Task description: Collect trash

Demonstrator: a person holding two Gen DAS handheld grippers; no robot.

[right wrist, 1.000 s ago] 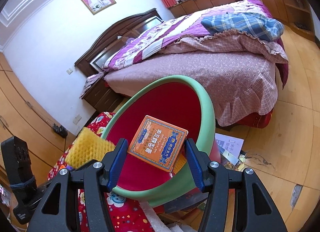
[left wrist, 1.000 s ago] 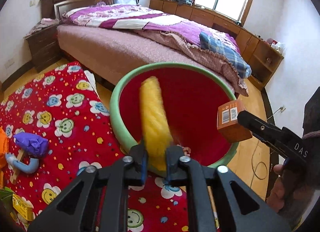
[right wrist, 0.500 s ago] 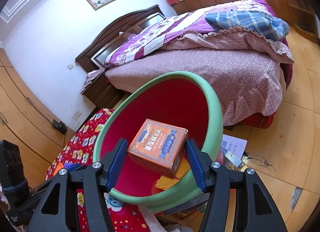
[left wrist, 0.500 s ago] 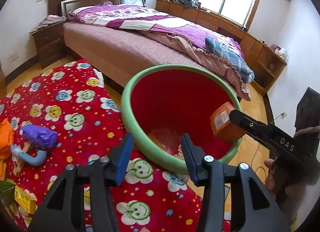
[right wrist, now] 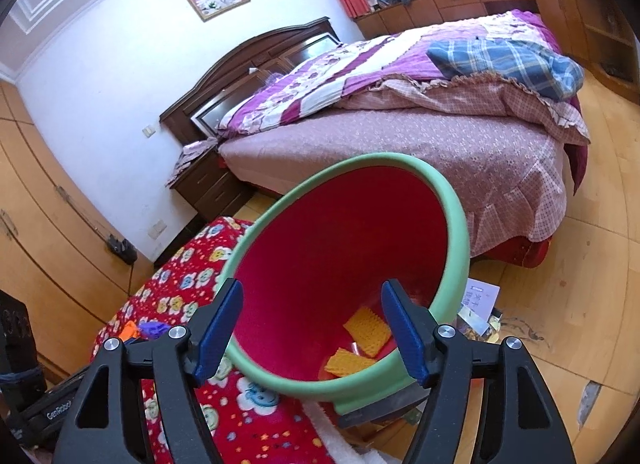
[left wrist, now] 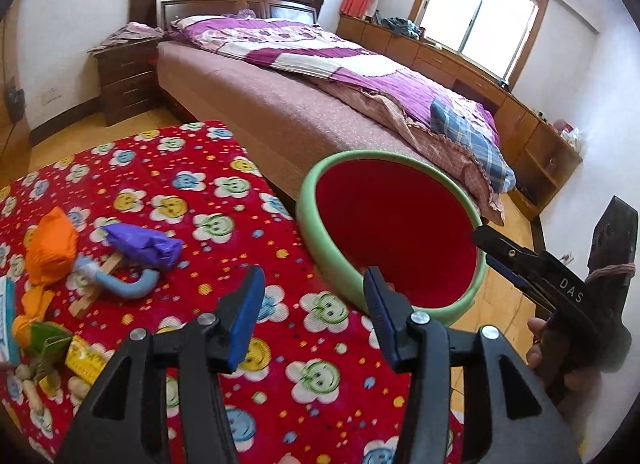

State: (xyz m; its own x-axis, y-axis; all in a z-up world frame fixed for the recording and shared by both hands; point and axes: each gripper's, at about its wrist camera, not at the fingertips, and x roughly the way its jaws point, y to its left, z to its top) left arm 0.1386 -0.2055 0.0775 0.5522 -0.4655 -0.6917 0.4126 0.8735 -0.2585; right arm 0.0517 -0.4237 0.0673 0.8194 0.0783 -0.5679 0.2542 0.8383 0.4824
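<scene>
A: What's in your grippers?

B: Nothing. Your left gripper point(left wrist: 312, 314) stands apart over the red mat point(left wrist: 192, 191), its jaws just opened. Your right gripper point(right wrist: 314, 330) has just been widening above the bin point(right wrist: 454, 223), empty too.

A: And the trash?

B: Yellow pieces point(right wrist: 366, 330) lie in the bin's bottom. Purple wrapper point(left wrist: 142, 246) and orange wrapper point(left wrist: 52, 248) lie on the mat, near each other.

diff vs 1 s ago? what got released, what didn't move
Left gripper let go of the yellow textured foam piece; it now lies in the green-rimmed red bin. Right gripper released the orange printed carton, which is no longer in view. Both sets of jaws have just been opening, nothing between them. The left view has swung toward the red smiley-flower cloth. Bin, purple crumpled wrapper and orange crumpled wrapper stayed put.
</scene>
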